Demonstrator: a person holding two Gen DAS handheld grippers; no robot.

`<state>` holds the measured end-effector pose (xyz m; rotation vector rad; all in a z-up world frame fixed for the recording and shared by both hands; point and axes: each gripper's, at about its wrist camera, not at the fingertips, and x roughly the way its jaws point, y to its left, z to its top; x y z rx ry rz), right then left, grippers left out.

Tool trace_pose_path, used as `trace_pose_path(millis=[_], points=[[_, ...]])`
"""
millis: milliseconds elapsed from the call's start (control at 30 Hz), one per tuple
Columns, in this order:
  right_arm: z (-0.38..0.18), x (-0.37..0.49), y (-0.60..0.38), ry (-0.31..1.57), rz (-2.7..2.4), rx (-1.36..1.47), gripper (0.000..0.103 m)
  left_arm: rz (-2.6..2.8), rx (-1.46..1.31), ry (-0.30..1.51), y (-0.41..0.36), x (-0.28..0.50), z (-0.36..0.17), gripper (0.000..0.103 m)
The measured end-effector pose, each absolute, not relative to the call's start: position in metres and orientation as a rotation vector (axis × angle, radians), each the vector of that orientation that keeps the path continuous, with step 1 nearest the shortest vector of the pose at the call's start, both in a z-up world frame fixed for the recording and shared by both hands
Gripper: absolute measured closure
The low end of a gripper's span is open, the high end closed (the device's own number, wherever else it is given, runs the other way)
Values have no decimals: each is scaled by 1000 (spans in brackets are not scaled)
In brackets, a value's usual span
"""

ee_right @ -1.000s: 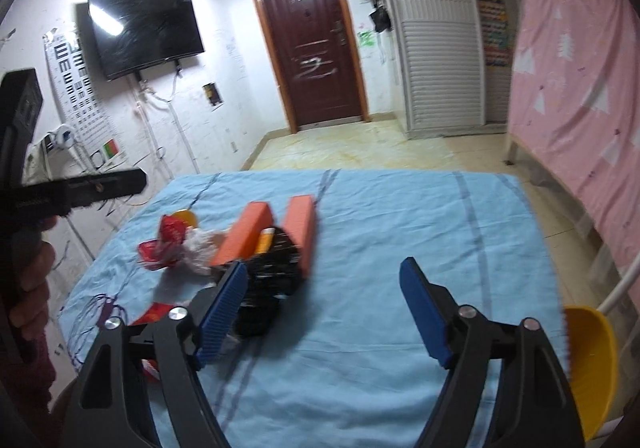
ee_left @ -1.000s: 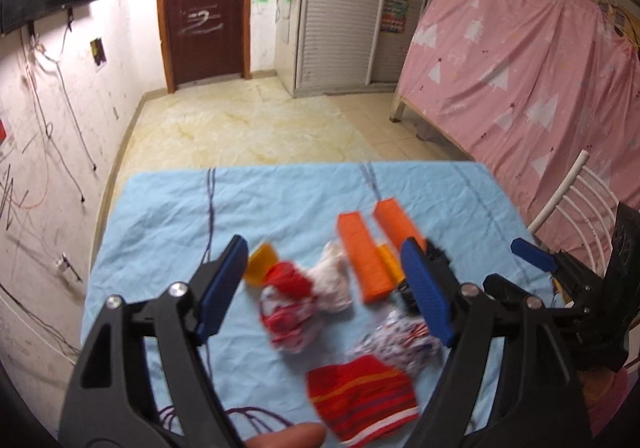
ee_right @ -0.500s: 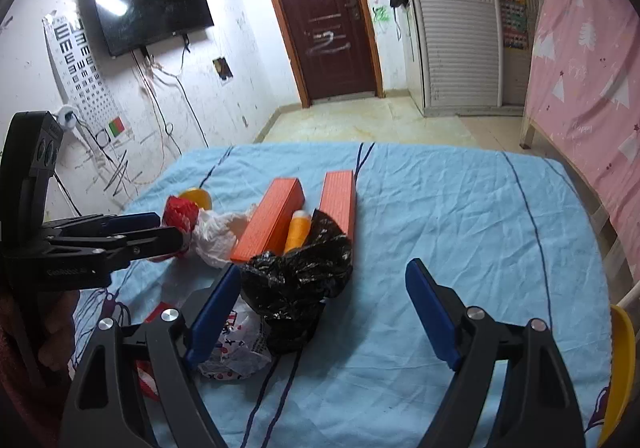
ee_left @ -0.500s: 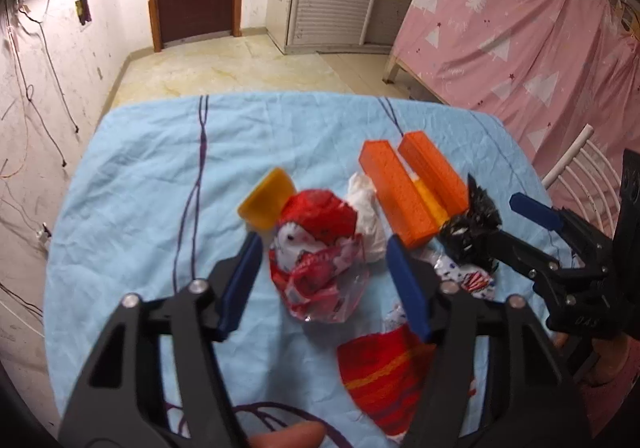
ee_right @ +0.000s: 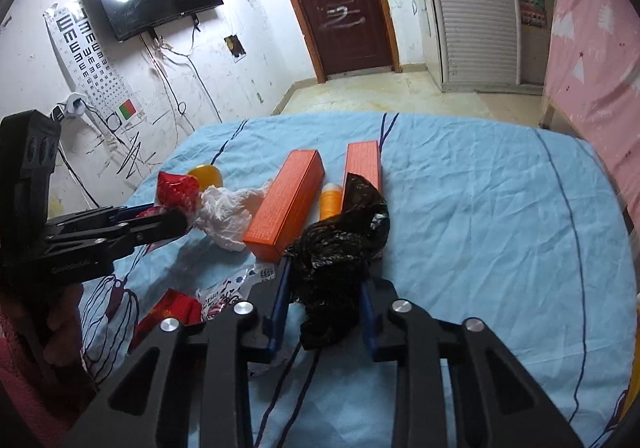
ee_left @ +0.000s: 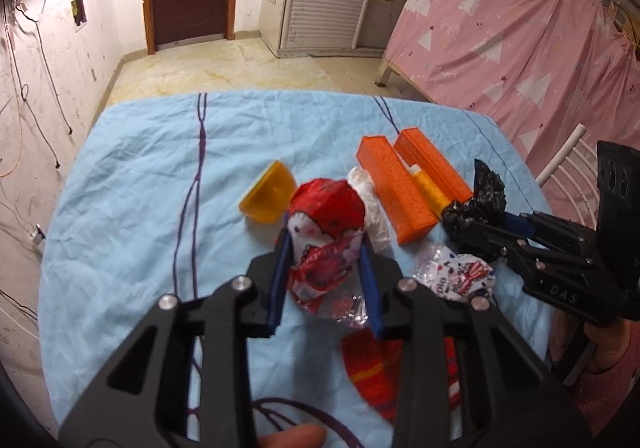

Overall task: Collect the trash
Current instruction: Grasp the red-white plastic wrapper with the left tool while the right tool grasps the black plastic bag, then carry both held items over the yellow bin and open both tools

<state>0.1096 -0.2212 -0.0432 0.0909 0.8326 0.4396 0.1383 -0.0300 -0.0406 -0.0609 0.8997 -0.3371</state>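
A crumpled red and white wrapper (ee_left: 328,208) lies on the blue tablecloth (ee_left: 140,208). My left gripper (ee_left: 324,244) is closing its jaws on it, and both blue pads press its sides. In the right wrist view a black plastic bag (ee_right: 344,232) sits between the pads of my right gripper (ee_right: 324,272), whose jaws are closing and squeezing it. That bag (ee_left: 486,184) also shows at the right in the left wrist view. The red wrapper (ee_right: 176,188) appears at the left in the right wrist view.
Two orange boxes (ee_left: 394,188) (ee_left: 432,164) lie side by side with a yellow bottle (ee_left: 426,184) between them. Nearby are a yellow lid (ee_left: 268,194), white crumpled plastic (ee_left: 370,204), a printed wrapper (ee_left: 456,276) and a red striped packet (ee_left: 384,372). A white chair (ee_left: 560,164) stands at the right.
Both grippers came down over the trash and narrowed their jaws, the left around the red and white wrapper, the right around the black bag.
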Motion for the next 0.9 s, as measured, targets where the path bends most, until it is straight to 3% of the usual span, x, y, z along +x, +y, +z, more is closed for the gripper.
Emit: trace_pose_path(millis=[433, 900], points=[[-2, 79, -254, 686, 428, 129, 80, -332, -31, 791, -38, 113, 11, 73], [14, 45, -355, 560, 295, 254, 80, -425, 80, 740, -132, 101, 41, 73]])
